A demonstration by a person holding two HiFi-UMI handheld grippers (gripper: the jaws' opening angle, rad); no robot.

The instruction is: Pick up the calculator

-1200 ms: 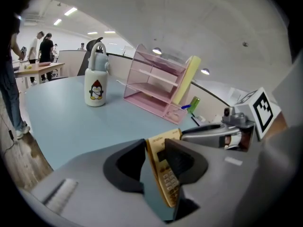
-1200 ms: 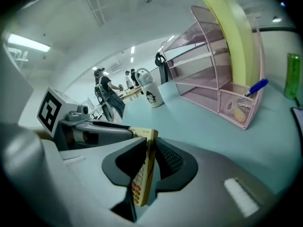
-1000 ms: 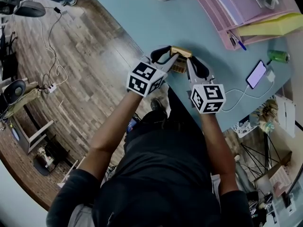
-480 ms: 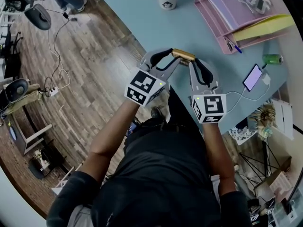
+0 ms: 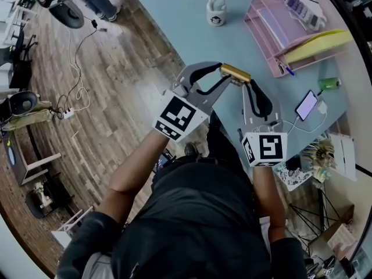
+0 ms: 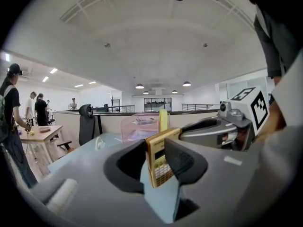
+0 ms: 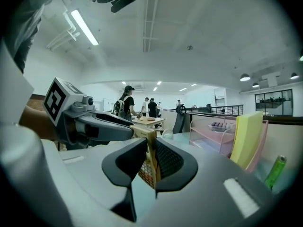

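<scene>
Above the near edge of a light-blue table [image 5: 174, 16], a person standing at that edge holds a gold calculator [image 5: 235, 72] in the air between two handheld grippers. The left gripper [image 5: 221, 77] reaches in from the left and its jaws are clamped on one end of the calculator. The right gripper [image 5: 247, 85] reaches in from the right and its jaws are pressed tight on the other end. In both gripper views the calculator stands on its edge between dark, ridged pads, with its display and rows of pale keys showing and the blue surface visible below it. Each gripper carries a white cube with black square markers close to the person's hand. Toward the table's far edge stands a white mug [image 5: 216, 10]. At the far right corner sits a pink tray [image 5: 273, 25], with a yellow folder [image 5: 317, 42] leaning against it. Near the right edge a phone [image 5: 306, 104] with a lit screen lies plugged into a white cable [image 5: 290, 125], and a green can [image 5: 328, 83] lies just beyond it. Wooden floor [image 5: 116, 86] shows to the left of the table.
</scene>
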